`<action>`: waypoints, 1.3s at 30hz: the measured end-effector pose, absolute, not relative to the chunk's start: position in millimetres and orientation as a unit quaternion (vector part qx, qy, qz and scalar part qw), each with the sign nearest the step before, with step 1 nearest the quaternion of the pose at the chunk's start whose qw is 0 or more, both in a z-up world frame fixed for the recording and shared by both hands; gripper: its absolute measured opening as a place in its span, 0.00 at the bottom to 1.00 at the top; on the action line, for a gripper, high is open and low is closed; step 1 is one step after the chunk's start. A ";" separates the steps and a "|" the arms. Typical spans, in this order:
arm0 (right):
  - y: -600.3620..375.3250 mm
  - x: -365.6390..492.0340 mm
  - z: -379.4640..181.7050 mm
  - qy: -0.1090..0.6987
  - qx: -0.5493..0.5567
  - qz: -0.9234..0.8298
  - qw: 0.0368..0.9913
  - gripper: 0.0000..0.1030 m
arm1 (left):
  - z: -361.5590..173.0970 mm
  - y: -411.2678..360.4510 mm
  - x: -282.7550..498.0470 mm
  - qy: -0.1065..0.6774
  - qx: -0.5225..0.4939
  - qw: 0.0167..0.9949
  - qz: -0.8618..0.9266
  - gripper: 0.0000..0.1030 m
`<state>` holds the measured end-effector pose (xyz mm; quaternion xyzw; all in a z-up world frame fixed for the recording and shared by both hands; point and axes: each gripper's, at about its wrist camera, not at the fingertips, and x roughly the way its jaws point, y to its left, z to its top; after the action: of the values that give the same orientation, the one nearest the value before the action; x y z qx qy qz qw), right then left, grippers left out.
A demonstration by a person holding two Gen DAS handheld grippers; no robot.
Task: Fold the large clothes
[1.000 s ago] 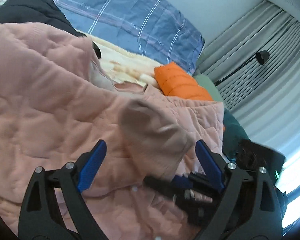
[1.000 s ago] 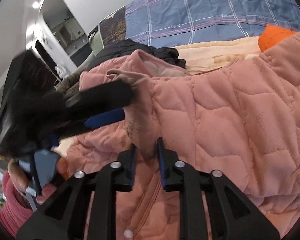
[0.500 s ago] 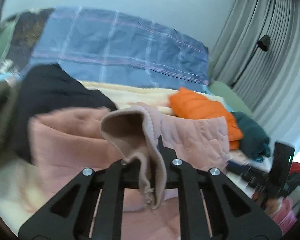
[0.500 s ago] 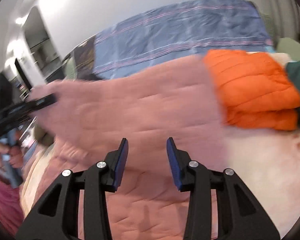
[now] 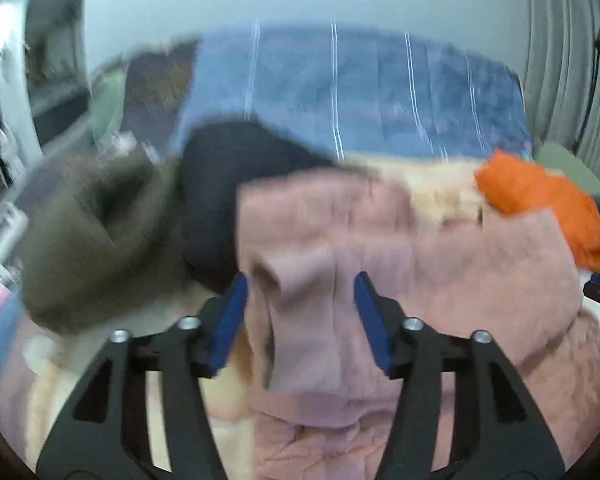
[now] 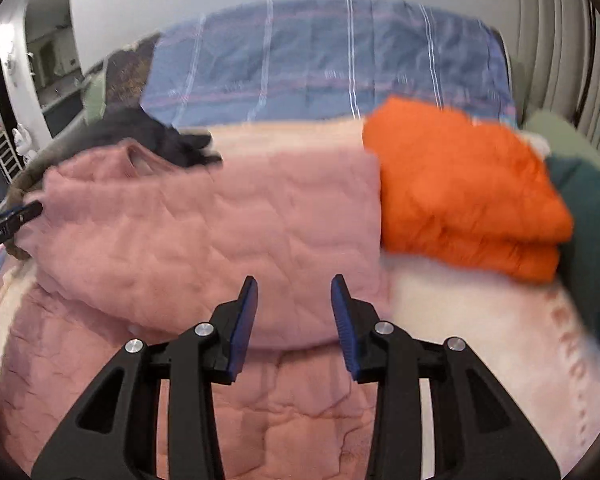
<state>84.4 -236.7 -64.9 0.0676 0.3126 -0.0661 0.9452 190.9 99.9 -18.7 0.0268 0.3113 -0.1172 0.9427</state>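
Observation:
A pink quilted jacket (image 6: 204,236) lies on the bed, its upper part folded over its lower part. In the left wrist view its sleeve cuff (image 5: 300,280) lies between the pads of my left gripper (image 5: 300,320), which is open and does not grip it. My right gripper (image 6: 293,320) is open and empty over the jacket's folded edge. The tip of the left gripper shows at the left edge of the right wrist view (image 6: 8,220), next to the jacket's left side.
A folded orange jacket (image 6: 468,200) lies to the right of the pink one, with a dark green garment (image 6: 592,236) beyond it. A black garment (image 5: 228,184) and a brown one (image 5: 96,236) lie to the left. A blue plaid cover (image 6: 324,64) is behind. Cream bedding (image 6: 500,340) lies below.
My left gripper closed on the pink cuff, then opened and let it go. My right gripper released the jacket, opened wider and drew back. The jacket now lies folded.

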 end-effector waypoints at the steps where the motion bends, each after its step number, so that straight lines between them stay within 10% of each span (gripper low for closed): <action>1: -235.5 83.4 -57.5 0.298 0.066 -0.062 0.950 0.37 | -5.5 96.9 182.2 0.290 0.027 0.949 -0.125 0.57; 10: -231.0 123.8 -114.9 0.368 0.084 -0.079 0.923 0.38 | -72.4 19.1 182.6 0.400 0.082 0.892 -0.196 0.59; 26: -253.8 174.9 -30.7 0.328 0.095 -0.077 0.937 0.43 | -40.0 -27.1 212.7 0.363 0.083 0.902 -0.217 0.63; 39: -272.9 213.8 -106.1 0.343 0.053 -0.129 0.929 0.45 | -95.3 -57.2 224.9 0.350 0.163 0.904 -0.183 0.70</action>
<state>213.8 -272.9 -106.1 0.0533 0.3428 -0.1293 0.9289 224.9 -57.2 -95.3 0.1633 0.3504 -0.1833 0.9039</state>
